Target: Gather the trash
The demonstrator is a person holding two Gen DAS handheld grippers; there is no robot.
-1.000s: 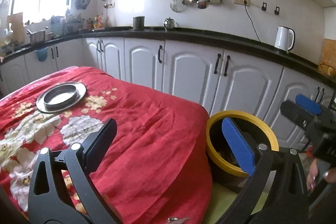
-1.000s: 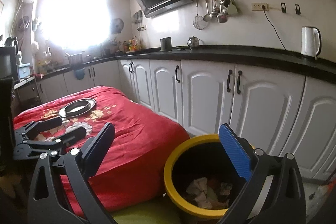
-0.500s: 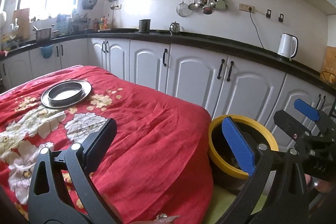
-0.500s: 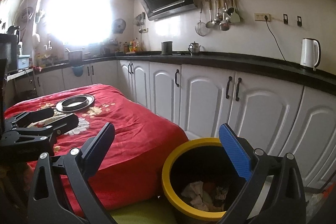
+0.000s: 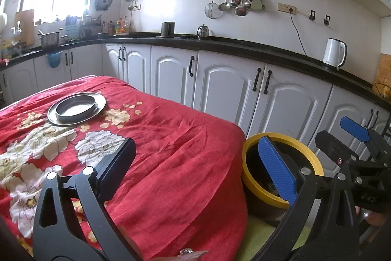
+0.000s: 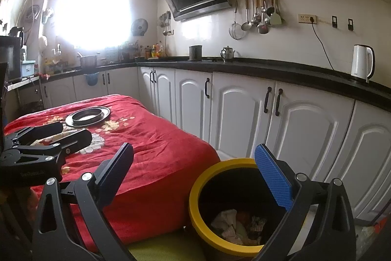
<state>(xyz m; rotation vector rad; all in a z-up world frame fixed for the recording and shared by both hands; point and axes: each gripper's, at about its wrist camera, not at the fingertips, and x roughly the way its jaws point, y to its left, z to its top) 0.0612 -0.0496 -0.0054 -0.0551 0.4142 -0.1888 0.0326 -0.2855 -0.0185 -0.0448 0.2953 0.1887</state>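
Observation:
A black trash bin with a yellow rim stands on the floor at the table's right corner; crumpled paper and wrappers lie inside it. My right gripper hangs open and empty just above and in front of the bin. My left gripper is open too, with nothing between its fingers, over the red floral tablecloth near its right edge. From the left wrist view the bin's rim shows behind the blue pad, with the right gripper beyond it. In the right wrist view the left gripper sits over the cloth.
A metal plate carrying a shallow metal dish rests at the far left of the table. White cabinets under a black counter run behind the table and bin. A white kettle stands on the counter. Green flooring lies below.
Both views have tilted up a little and drawn back slightly. The left gripper has risen over the cloth. Both grippers stay open and empty; the bin has not moved.

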